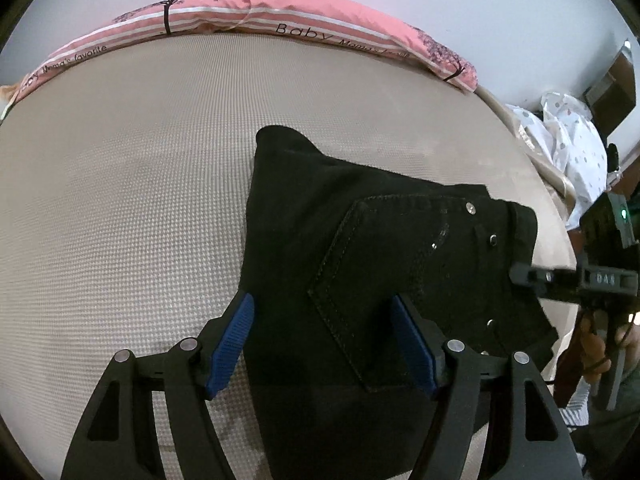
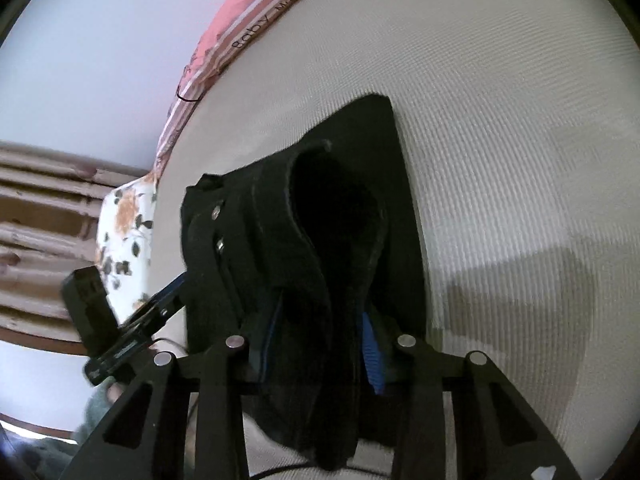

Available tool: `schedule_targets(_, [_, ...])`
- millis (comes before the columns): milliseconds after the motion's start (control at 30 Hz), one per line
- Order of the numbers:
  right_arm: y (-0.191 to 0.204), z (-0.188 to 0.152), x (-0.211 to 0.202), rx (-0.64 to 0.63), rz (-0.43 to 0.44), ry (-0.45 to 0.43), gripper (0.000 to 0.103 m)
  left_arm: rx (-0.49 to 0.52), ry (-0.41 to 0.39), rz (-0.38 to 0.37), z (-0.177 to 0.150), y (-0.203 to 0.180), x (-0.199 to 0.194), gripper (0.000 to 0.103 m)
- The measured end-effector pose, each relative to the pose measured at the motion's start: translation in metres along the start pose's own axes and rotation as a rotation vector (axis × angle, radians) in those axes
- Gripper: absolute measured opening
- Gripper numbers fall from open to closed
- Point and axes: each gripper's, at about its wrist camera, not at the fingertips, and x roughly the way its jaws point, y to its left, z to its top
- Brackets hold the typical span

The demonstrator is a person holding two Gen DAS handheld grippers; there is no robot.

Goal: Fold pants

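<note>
Black pants (image 1: 380, 248) lie folded into a compact stack on the beige mattress (image 1: 120, 200), back pocket and rivets facing up. My left gripper (image 1: 324, 340) is open, its blue pads (image 1: 232, 344) spread over the stack's near left part, holding nothing. My right gripper (image 2: 320, 344) is closed on the waistband end of the pants (image 2: 312, 240), with fabric between its blue pads (image 2: 370, 352). It also shows in the left wrist view (image 1: 520, 274) at the stack's right edge. The left gripper shows in the right wrist view (image 2: 160, 304) at the left.
A pink striped pillow (image 1: 248, 12) lies along the far edge of the mattress by a white wall. White spotted bedding (image 1: 576, 148) is heaped off the right side. A floral cloth (image 2: 124, 224) and a wooden headboard (image 2: 44, 216) sit to the left in the right wrist view.
</note>
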Motion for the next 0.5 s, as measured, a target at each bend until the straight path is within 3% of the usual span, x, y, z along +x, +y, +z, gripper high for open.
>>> schedule_targets(100, [0.012,0.004,-0.005,-0.029,-0.004,-0.031,0.015,0.000,-0.007,0.013,0.002,-0.003,-0.001,0.071])
schedule_targets(167, [0.029,0.008,-0.016,-0.083,-0.013,-0.072,0.010,-0.010,-0.024,0.007,0.005,-0.004,-0.005,0.071])
schedule_targets(333, [0.041,0.035,-0.037,-0.106,-0.067,-0.165,0.009,-0.033,-0.062,0.023,0.013,-0.007,-0.008,0.071])
schedule_targets(433, [0.024,0.044,-0.024,-0.081,-0.100,-0.119,0.009,-0.031,-0.036,0.041,0.011,-0.009,0.002,0.071])
schedule_targets(467, [0.016,0.044,-0.017,-0.065,-0.137,-0.097,0.012,-0.029,-0.022,0.056,0.009,-0.009,0.007,0.071])
schedule_targets(500, [0.008,0.044,-0.013,-0.039,-0.146,-0.095,0.022,-0.029,-0.005,0.062,0.008,-0.008,0.012,0.071])
